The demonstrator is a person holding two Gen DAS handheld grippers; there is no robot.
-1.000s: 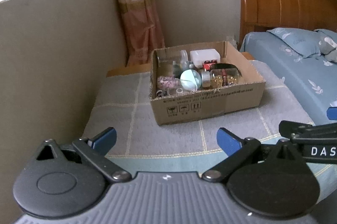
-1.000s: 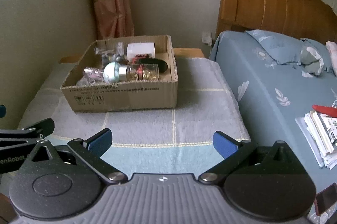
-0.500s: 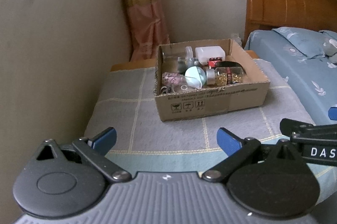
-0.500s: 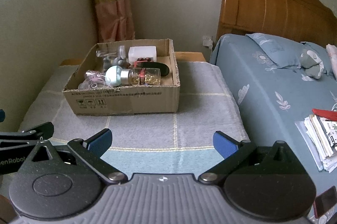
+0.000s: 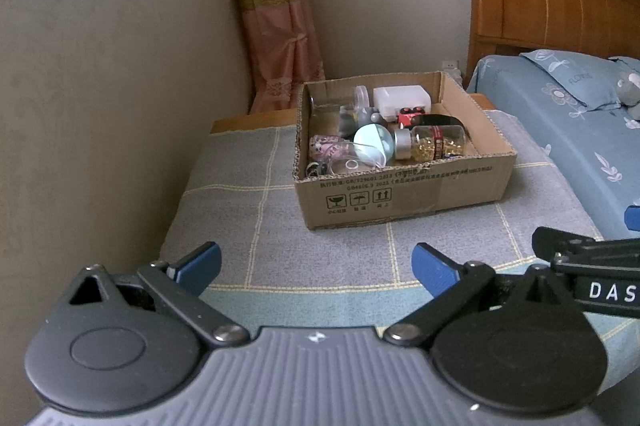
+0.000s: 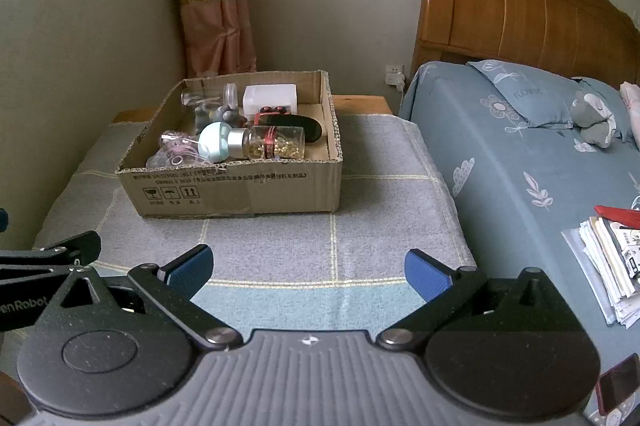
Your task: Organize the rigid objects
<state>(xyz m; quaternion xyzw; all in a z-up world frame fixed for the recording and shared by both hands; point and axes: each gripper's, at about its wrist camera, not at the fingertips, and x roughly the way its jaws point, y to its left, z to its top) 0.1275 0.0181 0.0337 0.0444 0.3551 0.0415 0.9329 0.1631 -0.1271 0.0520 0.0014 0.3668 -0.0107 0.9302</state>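
- The cardboard box (image 5: 404, 201) of small items sits well ahead of the left gripper (image 5: 316, 266), whose jaws are spread, empty.
- The right gripper (image 6: 308, 270) is likewise wide apart, short of the box.

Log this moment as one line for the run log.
left gripper: open, empty | right gripper: open, empty | cardboard box: full of small items, on grey blanket | nothing taken out yet
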